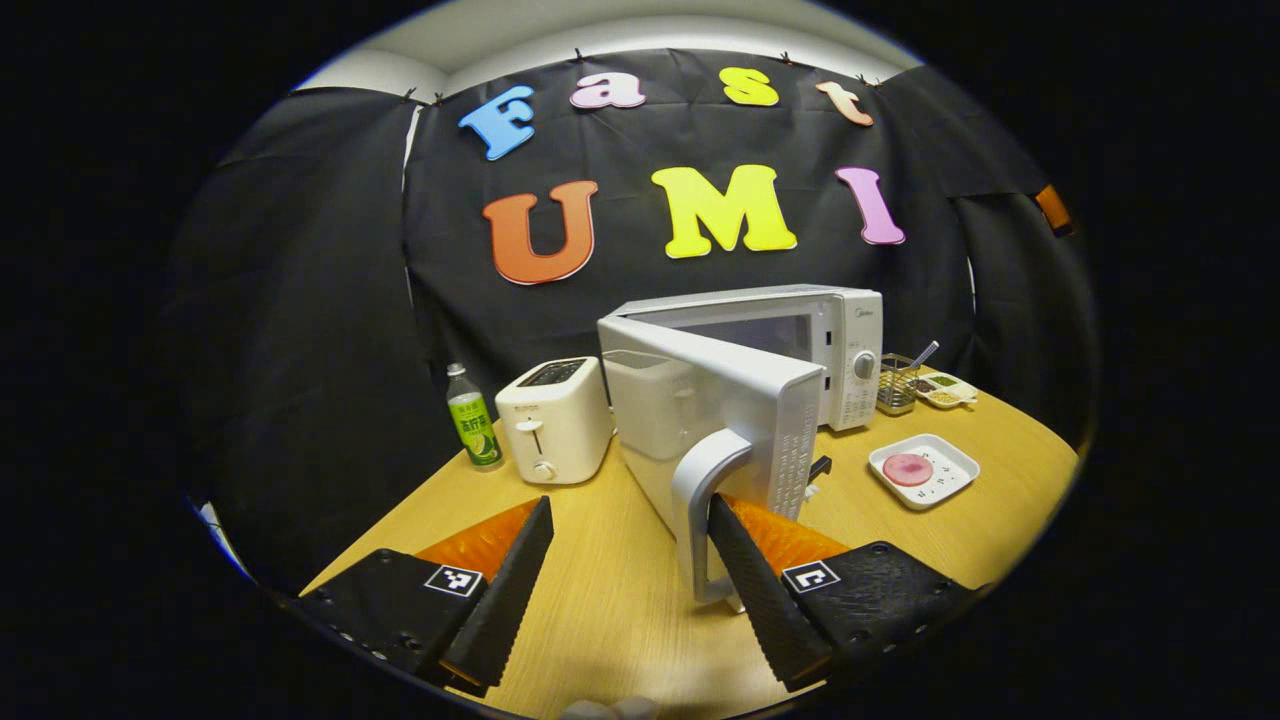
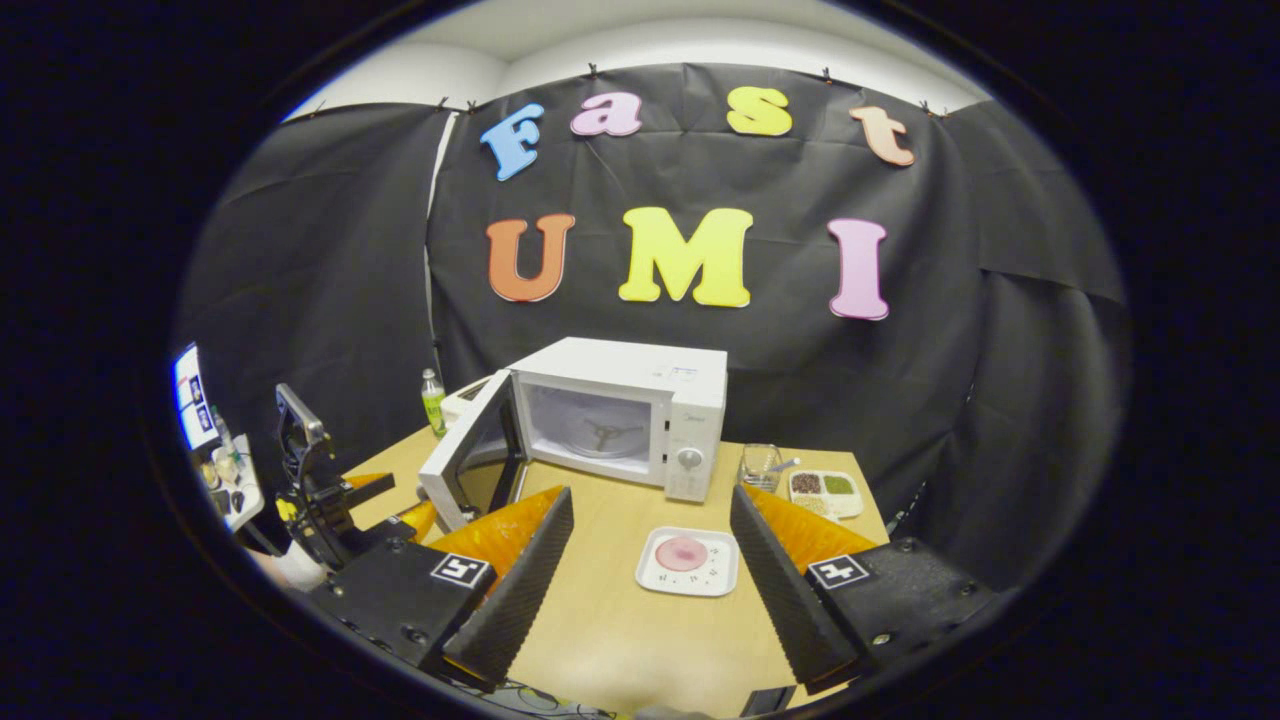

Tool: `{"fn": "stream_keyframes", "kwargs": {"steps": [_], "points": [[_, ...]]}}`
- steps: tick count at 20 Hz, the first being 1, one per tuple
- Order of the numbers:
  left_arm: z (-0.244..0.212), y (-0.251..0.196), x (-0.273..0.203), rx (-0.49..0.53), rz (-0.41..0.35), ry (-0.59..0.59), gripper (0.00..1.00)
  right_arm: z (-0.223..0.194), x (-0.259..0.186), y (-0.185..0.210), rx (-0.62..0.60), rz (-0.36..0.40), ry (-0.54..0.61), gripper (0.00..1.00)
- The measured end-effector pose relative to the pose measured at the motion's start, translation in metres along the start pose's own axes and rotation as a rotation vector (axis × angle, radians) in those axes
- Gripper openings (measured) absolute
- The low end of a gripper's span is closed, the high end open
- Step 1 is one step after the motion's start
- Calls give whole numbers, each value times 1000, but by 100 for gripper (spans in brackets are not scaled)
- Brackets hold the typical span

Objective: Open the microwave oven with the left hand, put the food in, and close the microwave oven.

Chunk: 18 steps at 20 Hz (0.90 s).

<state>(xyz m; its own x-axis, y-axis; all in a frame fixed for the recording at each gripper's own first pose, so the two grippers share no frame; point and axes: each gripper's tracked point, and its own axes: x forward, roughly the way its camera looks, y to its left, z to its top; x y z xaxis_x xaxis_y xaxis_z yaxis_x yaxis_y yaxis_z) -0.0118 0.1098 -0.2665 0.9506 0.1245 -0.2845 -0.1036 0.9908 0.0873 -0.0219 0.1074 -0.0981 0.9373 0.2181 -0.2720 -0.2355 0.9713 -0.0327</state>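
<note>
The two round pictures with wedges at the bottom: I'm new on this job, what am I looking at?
Each picture comes from a camera riding on a hand-held gripper a person carries; the wedges are its own two fingers. In the left gripper view, the left hand-held gripper is open, one finger hooked by the door handle of the microwave oven, door swung open. In the right gripper view, the right hand-held gripper is open, holding nothing, aimed at the white plate of pink food on the wooden table. A toaster and green bottle stand beside the oven.
</note>
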Motion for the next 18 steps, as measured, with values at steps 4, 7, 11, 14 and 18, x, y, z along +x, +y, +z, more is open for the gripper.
{"fn": "stream_keyframes", "kwargs": {"steps": [4,7,11,14,18], "points": [[-9,38,-8,-12,61,13,96,-12,-1,-1,0,-9,20,100],[-15,68,-15,-9,123,29,96,-22,4,-4,5,-16,39,95],[-19,107,-22,-7,210,43,96,-37,10,-9,4,-20,71,100],[-17,124,-29,-4,253,47,96,-45,15,-16,-10,-21,85,100],[-16,142,-45,11,308,57,96,-62,25,-30,22,-12,116,100]]}}
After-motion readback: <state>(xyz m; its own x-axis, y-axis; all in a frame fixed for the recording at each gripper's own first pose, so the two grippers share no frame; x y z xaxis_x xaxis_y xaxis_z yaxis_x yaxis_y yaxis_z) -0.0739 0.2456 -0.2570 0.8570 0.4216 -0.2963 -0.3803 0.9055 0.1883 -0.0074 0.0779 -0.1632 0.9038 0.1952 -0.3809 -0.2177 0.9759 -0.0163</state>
